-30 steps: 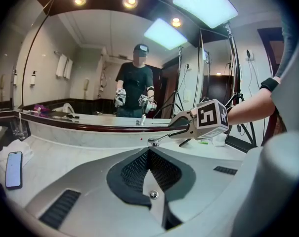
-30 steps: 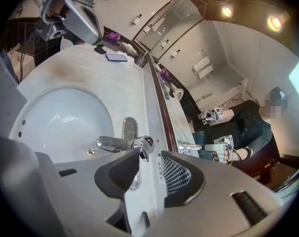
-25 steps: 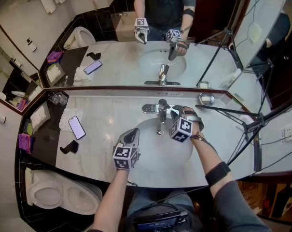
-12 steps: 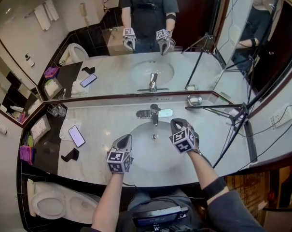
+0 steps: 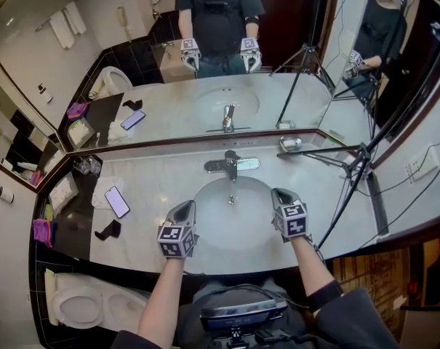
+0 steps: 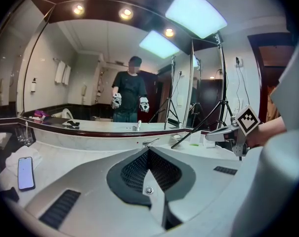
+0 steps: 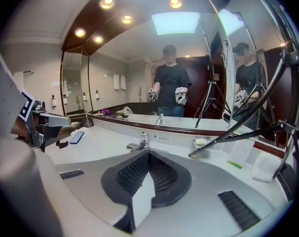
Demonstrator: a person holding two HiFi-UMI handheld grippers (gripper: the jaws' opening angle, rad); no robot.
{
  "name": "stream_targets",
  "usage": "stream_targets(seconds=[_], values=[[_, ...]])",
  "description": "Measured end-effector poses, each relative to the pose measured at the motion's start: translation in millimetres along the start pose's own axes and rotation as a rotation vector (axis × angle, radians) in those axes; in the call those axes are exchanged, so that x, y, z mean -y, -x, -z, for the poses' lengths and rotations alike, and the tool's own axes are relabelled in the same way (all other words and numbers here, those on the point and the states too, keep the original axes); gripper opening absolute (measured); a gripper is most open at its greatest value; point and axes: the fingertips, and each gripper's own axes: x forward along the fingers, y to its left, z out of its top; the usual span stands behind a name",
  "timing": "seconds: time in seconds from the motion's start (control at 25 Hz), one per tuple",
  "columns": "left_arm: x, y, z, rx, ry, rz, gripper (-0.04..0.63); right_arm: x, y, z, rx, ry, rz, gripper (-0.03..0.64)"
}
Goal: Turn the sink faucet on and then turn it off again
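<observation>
The chrome faucet [image 5: 230, 164] stands behind the oval sink basin [image 5: 234, 217], its lever [image 7: 143, 141] centred; no water stream shows. My right gripper [image 5: 280, 193] hovers over the basin's right rim, apart from the faucet, shut on nothing. The left gripper [image 5: 185, 209] hangs over the basin's left rim, also shut with nothing in it. In the left gripper view the shut jaws [image 6: 148, 151] point at the faucet [image 6: 150, 142], with the right gripper [image 6: 223, 135] off to the right. The right gripper view shows closed jaws [image 7: 149, 154] below the faucet.
A phone [image 5: 118, 201] lies on a white towel left of the sink, next to a black object [image 5: 107, 230] and glasses [image 5: 89, 166]. A soap dish [image 5: 290, 143] sits at the back right. A tripod leg [image 5: 329, 151] crosses the counter. A toilet [image 5: 81, 307] stands at lower left.
My right gripper has pulled back from the faucet to the basin's near right rim and rolled its marker cube upward. The left gripper drifted slightly toward me.
</observation>
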Motion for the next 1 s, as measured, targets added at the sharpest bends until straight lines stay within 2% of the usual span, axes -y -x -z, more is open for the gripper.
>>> stream_targets(seconds=[0.32,0.64,0.8,1.0], values=[[4.7,2.9,3.3,-0.015,-0.006,-0.003,0.000,8.0,14.3,14.5,0.010,-0.044,0.004,0.018],[8.1,2.3,7.0,-0.018,-0.018,-0.002,0.000,6.1,13.3,24.0,-0.006,-0.012,-0.013,0.018],[8.4,-1.5,8.7,-0.026,-0.028,-0.001,0.000,3.0,8.5,23.1,-0.014,0.041,-0.016,0.019],[9.4,-11.5,7.3,-0.029,-0.035,0.005,0.000,-2.4,1.9,9.9,-0.030,0.188,0.007,0.021]])
